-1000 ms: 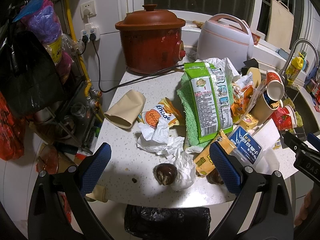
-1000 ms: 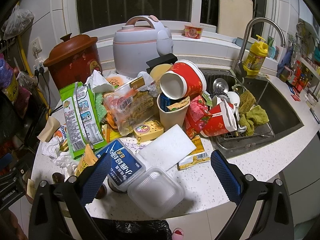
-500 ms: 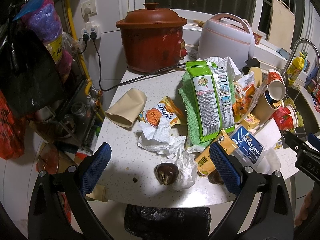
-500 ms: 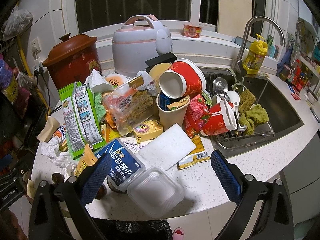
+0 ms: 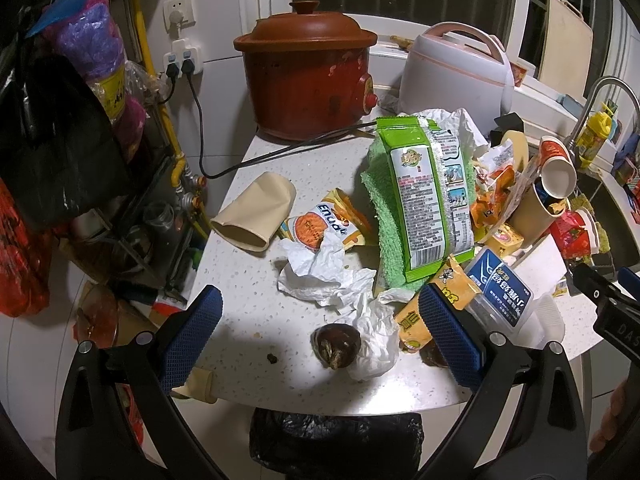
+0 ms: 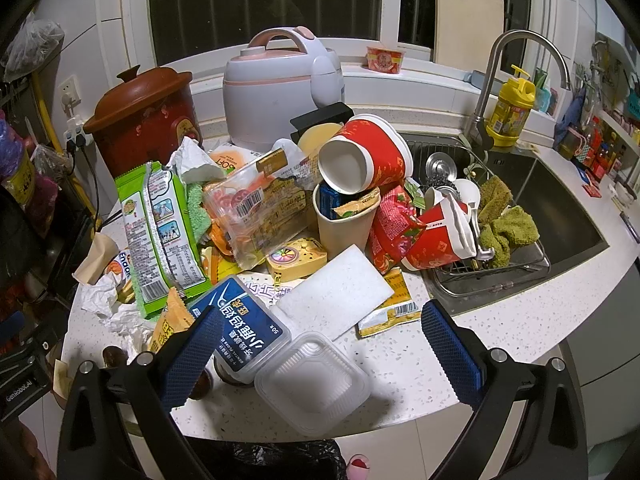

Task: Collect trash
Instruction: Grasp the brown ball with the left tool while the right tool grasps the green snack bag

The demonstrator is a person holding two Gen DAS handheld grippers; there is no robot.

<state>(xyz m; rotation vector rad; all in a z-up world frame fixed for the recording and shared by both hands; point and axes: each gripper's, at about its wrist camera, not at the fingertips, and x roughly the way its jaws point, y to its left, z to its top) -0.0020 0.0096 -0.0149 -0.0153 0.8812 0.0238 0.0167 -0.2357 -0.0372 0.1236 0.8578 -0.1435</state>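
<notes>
Left wrist view
Left tongs (image 5: 318,336): spread wide apart, holding nothing, poised over the near edge of the worktop (image 5: 248,292).
Brown lump (image 5: 337,345): on the worktop just inside the near edge, between the two fingers, touching a crumpled white paper (image 5: 332,276).
Paper cup (image 5: 253,212): tan, on its side near the left edge, mouth toward the near side.
Snack packet (image 5: 322,228): orange and white, just right of the cup, partly under the paper.
Green wrapper (image 5: 430,196): long, lying on a green cloth (image 5: 384,216) toward the middle.
Clay pot (image 5: 306,68): brown, lidded, at the far edge – a black cord runs from it to the wall socket.
Black bag (image 5: 336,446): below the near edge.

Right wrist view
Right tongs (image 6: 320,354): also spread wide, empty, over the near edge.
Clear plastic box (image 6: 312,382): between the fingers at the near edge, touching a blue-labelled box (image 6: 242,322).
White pad (image 6: 336,292): flat, just behind the two boxes.
Heap: red paper cups (image 6: 366,156), a tan cup stuffed with wrappers and a clear tray of biscuits – piled mid-worktop, beside the sink (image 6: 560,204).
Rice cooker (image 6: 280,84): white and pink, at the far edge.
</notes>
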